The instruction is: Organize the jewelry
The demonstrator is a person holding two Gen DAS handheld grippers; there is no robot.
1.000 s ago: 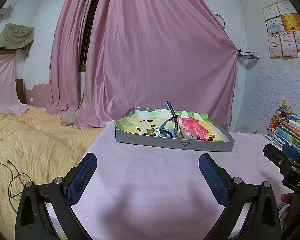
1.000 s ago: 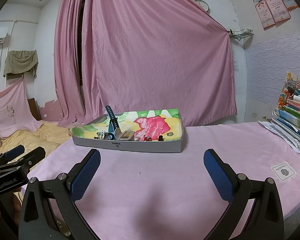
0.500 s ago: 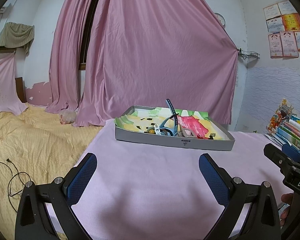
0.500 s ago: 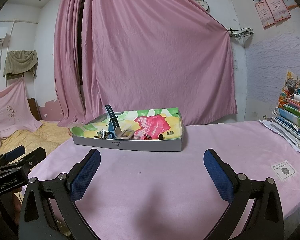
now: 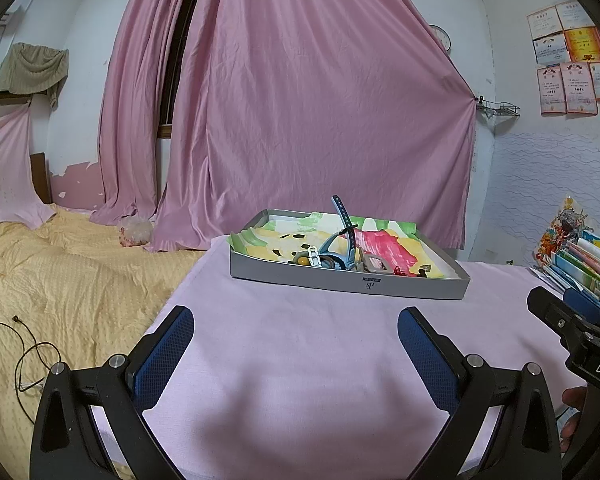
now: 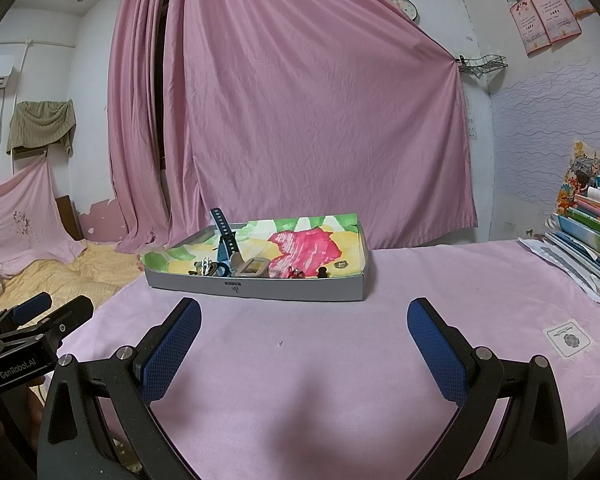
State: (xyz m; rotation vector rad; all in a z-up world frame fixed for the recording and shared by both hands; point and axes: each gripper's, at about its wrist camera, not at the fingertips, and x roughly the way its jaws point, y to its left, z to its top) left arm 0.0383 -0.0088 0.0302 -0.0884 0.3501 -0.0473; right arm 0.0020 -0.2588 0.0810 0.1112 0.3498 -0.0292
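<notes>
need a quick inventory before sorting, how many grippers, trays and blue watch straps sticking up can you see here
Grippers: 2, the left gripper and the right gripper, both with jaws wide apart over the pink tablecloth.
Trays: 1, the grey tray.
Blue watch straps sticking up: 1, the blue watch strap.
Total: 4.

Black tongs (image 5: 296,344) with blue dimpled pads (image 5: 162,360).

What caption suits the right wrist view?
Open right hand-held gripper faces a shallow tray holding a blue watch and trinkets.
</notes>
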